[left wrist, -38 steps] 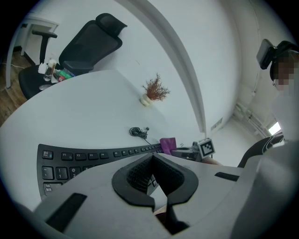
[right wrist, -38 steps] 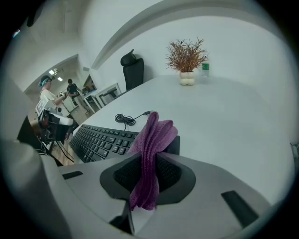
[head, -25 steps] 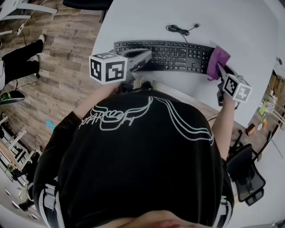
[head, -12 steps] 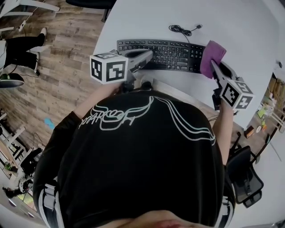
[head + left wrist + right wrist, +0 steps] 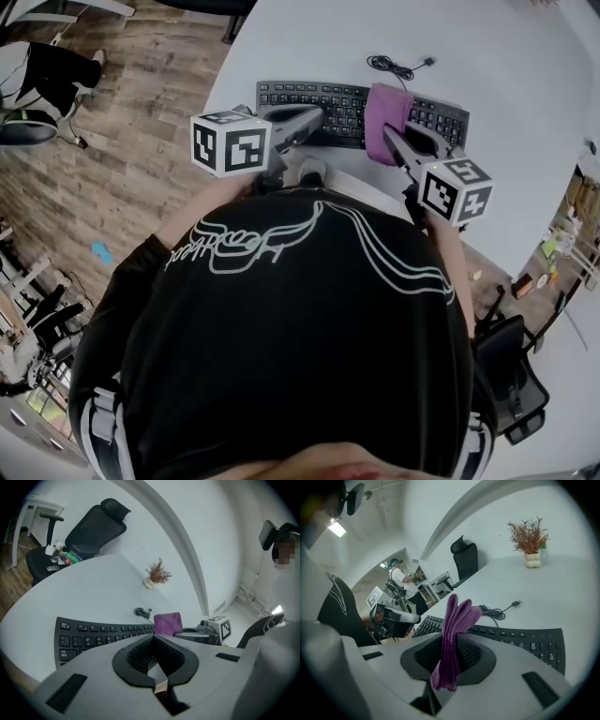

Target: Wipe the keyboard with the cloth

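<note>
A: Head view, how does the cloth look?
B: Purple, folded, lying over the black keyboard just right of its middle, by the bench's near edge, pinched in the right tongs. The person's shirt hides that edge.
A: Left gripper view?
B: The left tongs are pressed together, nothing between. "Tab" reads on one key.
A: Right gripper view?
B: Cloth clamped in a standing fold. The tongs' body cuts off the keyboard's near keys.
</note>
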A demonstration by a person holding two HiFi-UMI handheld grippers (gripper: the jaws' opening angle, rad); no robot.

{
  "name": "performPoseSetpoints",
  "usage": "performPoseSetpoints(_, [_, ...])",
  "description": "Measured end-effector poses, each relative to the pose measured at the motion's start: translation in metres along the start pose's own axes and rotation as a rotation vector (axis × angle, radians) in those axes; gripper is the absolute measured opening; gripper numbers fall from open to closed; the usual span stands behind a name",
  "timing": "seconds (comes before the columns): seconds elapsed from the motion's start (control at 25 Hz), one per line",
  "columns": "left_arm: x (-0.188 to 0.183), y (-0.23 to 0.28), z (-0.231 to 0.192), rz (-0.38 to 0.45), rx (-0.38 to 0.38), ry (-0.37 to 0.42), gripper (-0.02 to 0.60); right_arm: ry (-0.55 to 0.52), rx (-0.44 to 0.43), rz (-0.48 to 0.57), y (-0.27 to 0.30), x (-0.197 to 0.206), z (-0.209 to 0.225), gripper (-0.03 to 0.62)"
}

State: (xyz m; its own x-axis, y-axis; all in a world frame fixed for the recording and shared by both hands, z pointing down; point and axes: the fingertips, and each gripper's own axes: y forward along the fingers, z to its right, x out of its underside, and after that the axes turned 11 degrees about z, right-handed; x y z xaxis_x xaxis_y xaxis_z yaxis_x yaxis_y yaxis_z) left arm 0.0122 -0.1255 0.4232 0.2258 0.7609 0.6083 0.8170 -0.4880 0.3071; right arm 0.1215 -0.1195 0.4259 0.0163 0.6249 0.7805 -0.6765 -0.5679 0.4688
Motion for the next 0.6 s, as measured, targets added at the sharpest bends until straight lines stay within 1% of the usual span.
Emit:
performPoseSetpoints(0.16, [0.002,-0.005,-0.003,0.000,-0.010,-0.007,0.000,0.003,-0.011,-0.025,0.014,0.008,-0.003,0.060])
performPoseSetpoints(0.28, [0.003,-0.006,-0.004,0.003,-0.012,-0.010,0.000,-0.014,0.008,-0.044,0.022,0.013,0.004,0.060])
performPoseSetpoints(0.48, [0.004,-0.006,-0.003,0.000,-0.009,-0.010,0.000,-0.011,0.030,-0.064,0.027,0.020,0.014,0.061])
performPoseSetpoints(0.6, [0.003,-0.008,-0.005,0.003,-0.013,-0.013,0.000,-0.033,0.048,-0.076,0.029,0.022,0.018,0.060])
